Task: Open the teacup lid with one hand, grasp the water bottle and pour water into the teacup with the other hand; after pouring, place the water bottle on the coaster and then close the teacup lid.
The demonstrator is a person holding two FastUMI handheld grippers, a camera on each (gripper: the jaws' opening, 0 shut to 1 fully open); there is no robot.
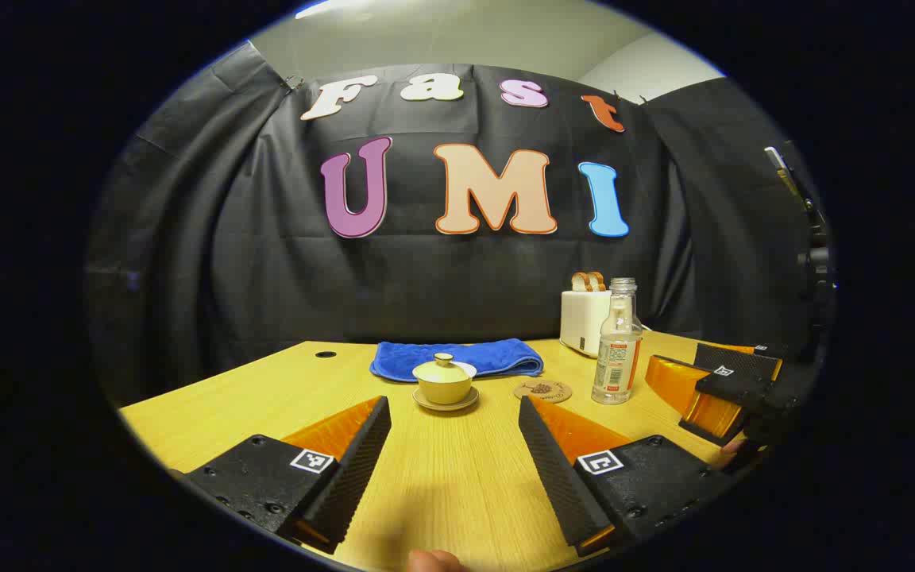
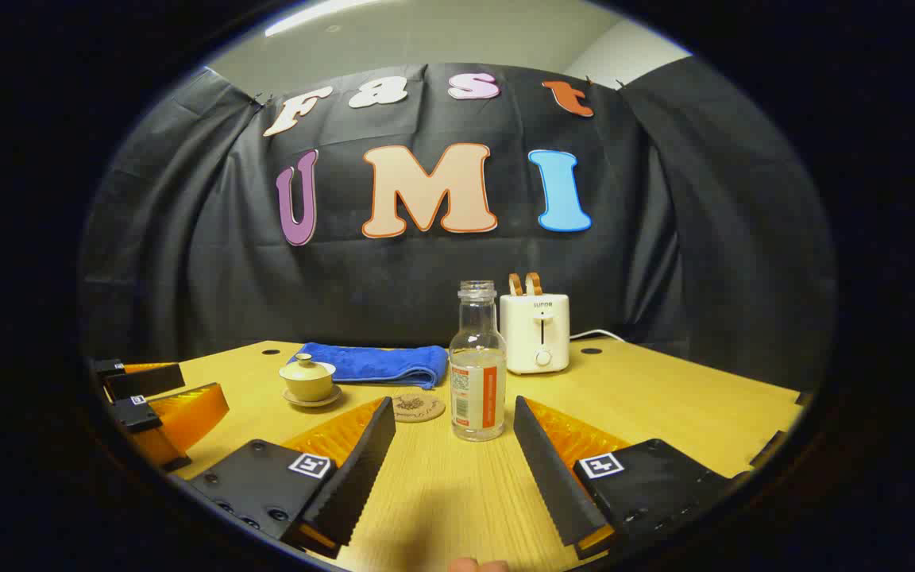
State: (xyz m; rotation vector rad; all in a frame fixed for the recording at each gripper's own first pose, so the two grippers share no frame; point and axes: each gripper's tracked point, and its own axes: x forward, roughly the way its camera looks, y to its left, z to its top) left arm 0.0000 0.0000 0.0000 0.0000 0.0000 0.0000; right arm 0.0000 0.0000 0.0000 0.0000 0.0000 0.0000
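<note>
A pale yellow lidded teacup [image 1: 444, 381] on its saucer stands mid-table, straight ahead of my open left gripper [image 1: 454, 407], which is short of it. A clear uncapped water bottle [image 1: 616, 343] with a little water stands to its right, and a round cork coaster [image 1: 542, 391] lies between them. In the right gripper view the bottle [image 2: 478, 373] stands just beyond my open right gripper [image 2: 454, 407], centred on its gap. The coaster [image 2: 418, 407] and teacup [image 2: 307, 379] lie to its left. The right gripper [image 1: 716, 389] also shows at the right of the left gripper view.
A folded blue towel [image 1: 457, 357] lies behind the teacup. A white toaster [image 2: 535, 332] with two bread slices stands at the back, its cord trailing right. The wooden table [image 2: 664, 397] ends at the black cloth wall. The left gripper [image 2: 152, 401] appears at far left.
</note>
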